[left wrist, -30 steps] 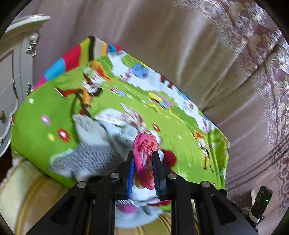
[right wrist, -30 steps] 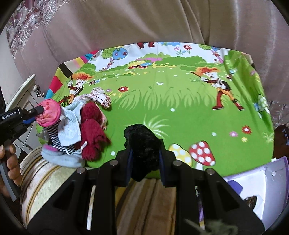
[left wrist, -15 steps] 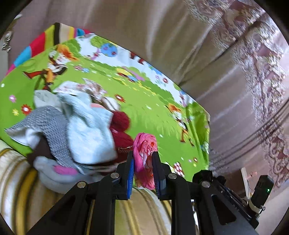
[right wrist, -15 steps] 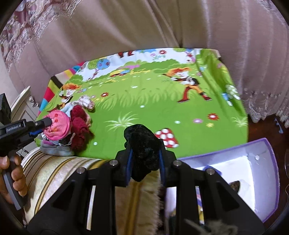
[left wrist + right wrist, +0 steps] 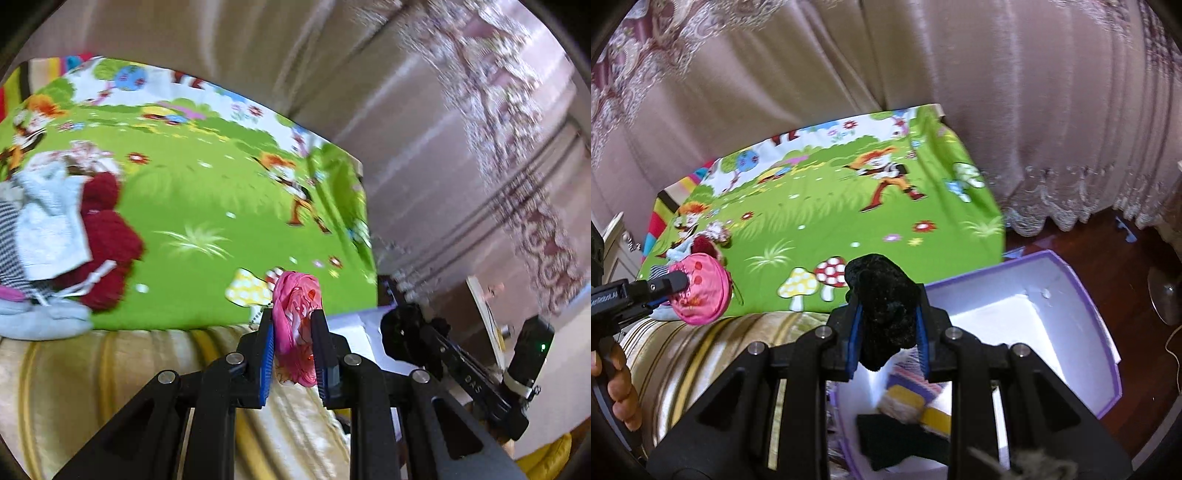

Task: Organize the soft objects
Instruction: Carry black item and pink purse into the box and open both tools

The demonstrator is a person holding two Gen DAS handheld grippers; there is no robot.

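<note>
While both hands had swung away from the heap of clothes over the past second, the grips themselves had not changed. The left gripper stayed clamped on a pink cloth, its fingers nearly closed with the fabric bunched between them. The right gripper likewise stayed pressed on a black fuzzy item, its fingers a little apart around it. A second earlier the left camera looked straight onto the heap; now the heap sat at the left edge of the green mat, and the pink cloth hung past the mat's near edge, over the striped cushion. In the right view a white box with a purple rim had come into sight beside the mat, and the black item hung over its near corner. Things already in the box were partly hidden behind the gripper and blurred, so I could not tell what they were. The heap was cut off at the left frame edge. Only fingers of the left hand showed.
</note>
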